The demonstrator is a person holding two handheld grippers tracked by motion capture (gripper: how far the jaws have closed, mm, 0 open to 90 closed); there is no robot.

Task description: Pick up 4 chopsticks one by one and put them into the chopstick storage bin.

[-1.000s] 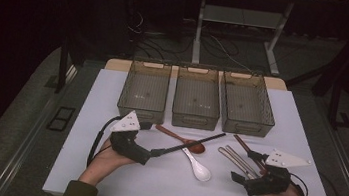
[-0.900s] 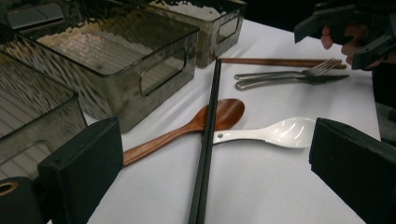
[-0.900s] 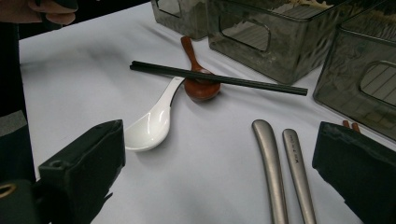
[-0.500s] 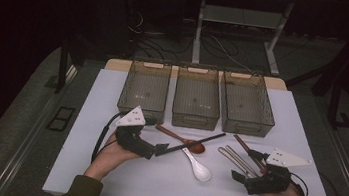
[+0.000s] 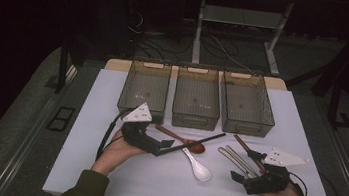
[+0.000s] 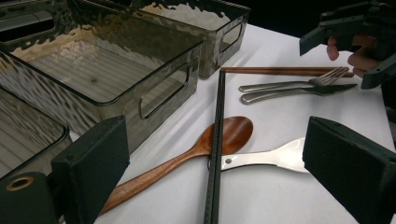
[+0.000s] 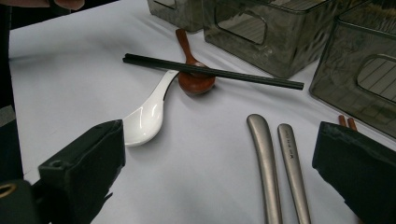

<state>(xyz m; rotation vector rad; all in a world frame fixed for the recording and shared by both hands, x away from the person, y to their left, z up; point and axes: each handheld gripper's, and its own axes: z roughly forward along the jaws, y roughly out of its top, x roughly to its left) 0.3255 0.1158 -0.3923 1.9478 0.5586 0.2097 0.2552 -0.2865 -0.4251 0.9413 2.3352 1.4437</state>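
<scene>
Near the front edge of the white table, our left gripper hovers with jaws spread wide, holding nothing. Black chopsticks lie straight ahead between those jaws, their long axis running away from us, resting across a wooden spoon and a white spoon. Our left hand is nearer them. Our right gripper, also unclenched and holding nothing, waits by the fork and knife. Three smoky bins along the back edge appear empty.
</scene>
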